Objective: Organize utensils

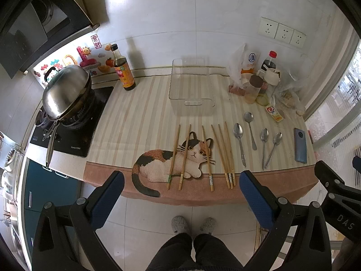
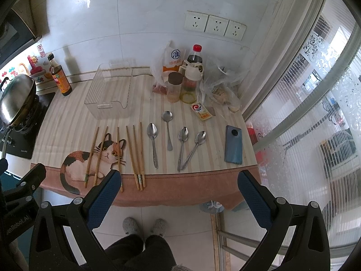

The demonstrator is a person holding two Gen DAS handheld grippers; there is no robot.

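Several wooden chopsticks [image 1: 185,157] [image 2: 137,155] lie side by side on the striped cat mat [image 1: 140,117]. Several metal spoons [image 1: 250,131] [image 2: 168,131] lie to their right. A clear plastic bin [image 1: 191,88] [image 2: 110,90] stands empty behind them. My left gripper [image 1: 181,180] is open and empty, held back off the counter's front edge, in front of the chopsticks. My right gripper [image 2: 179,179] is open and empty, also back off the edge, in front of the spoons.
A wok with a steel lid [image 1: 67,90] sits on the stove at left. A dark sauce bottle [image 1: 123,70] stands by the wall. Jars, bottles and bags [image 1: 259,79] crowd the back right. A blue phone [image 1: 300,145] lies at the right edge.
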